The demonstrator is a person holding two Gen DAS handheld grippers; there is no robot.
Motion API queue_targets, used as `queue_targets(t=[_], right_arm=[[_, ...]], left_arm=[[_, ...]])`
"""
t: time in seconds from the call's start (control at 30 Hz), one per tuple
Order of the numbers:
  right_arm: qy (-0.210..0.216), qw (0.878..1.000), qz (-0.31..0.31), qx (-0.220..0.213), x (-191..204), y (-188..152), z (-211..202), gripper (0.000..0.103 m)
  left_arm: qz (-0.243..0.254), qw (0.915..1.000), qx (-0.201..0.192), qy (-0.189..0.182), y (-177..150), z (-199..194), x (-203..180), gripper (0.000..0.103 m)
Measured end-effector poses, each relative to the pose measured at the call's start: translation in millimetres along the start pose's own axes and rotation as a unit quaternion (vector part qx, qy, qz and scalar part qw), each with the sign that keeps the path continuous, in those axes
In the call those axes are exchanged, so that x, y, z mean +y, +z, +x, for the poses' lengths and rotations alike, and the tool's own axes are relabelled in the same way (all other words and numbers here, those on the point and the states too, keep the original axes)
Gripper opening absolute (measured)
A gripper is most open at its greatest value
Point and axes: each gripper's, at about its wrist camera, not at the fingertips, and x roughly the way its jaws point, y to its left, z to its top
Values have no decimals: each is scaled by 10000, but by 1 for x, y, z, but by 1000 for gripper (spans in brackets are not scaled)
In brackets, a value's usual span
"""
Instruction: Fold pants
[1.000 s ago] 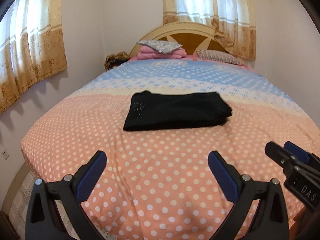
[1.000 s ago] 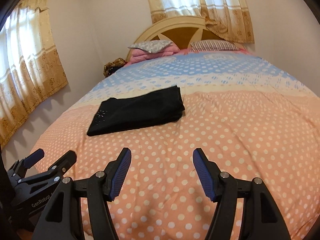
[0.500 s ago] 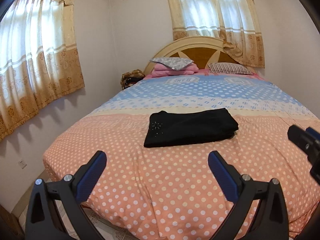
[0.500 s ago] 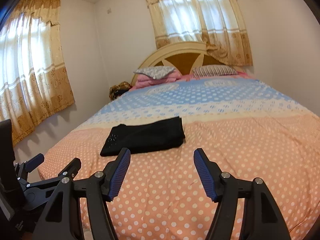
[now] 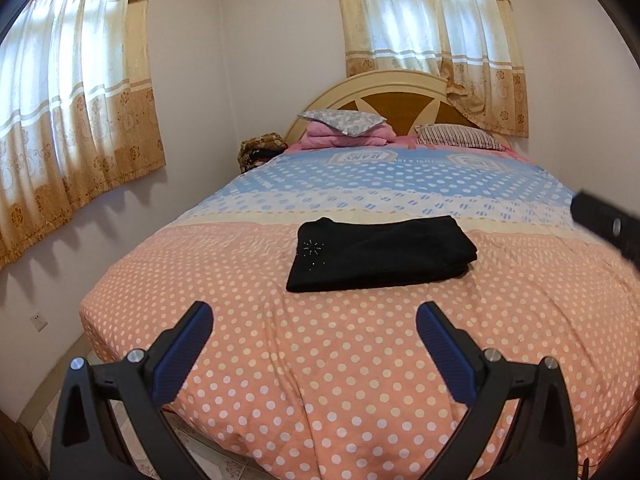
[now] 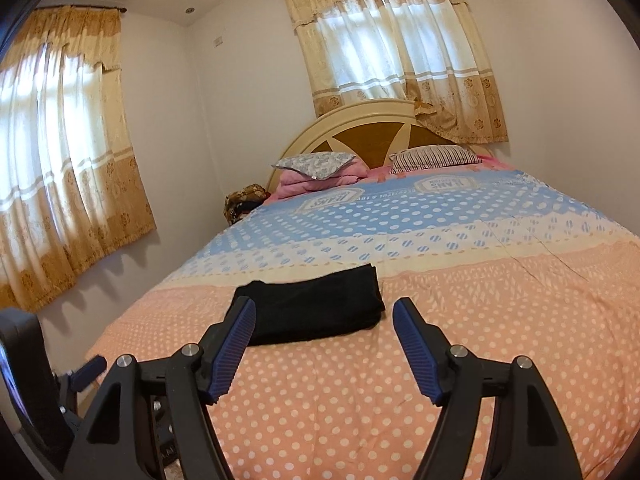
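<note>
- Currently, left gripper (image 5: pixel 314 322): jaws spread wide, nothing between them, held above the near end of the bed (image 5: pixel 360 380).
- Right gripper (image 6: pixel 324 320): jaws opening, nothing between the pads; held above the bed, short of the pants.
- Pants (image 5: pixel 380 254): black, folded into a flat rectangle, lying on the orange dotted part of the bedspread, clear of both grippers; small sparkly motif on the left end.
- Pillows (image 5: pixel 344 122) and pink bedding stacked against the headboard (image 5: pixel 396 96).
- Curtains (image 5: pixel 432 44) cover both windows.
</note>
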Motion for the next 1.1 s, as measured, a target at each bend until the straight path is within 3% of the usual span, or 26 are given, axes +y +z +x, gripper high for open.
queue_targets(t=[0.2,1.1], right_arm=[[79,9997,-39,246,4,-13,8,73],[72,9997,-59,211,5,-14,3,73]], left_arm=[[23,10000,0,38,0,1,-1,103],[8,10000,22,51,1,5,3,103]])
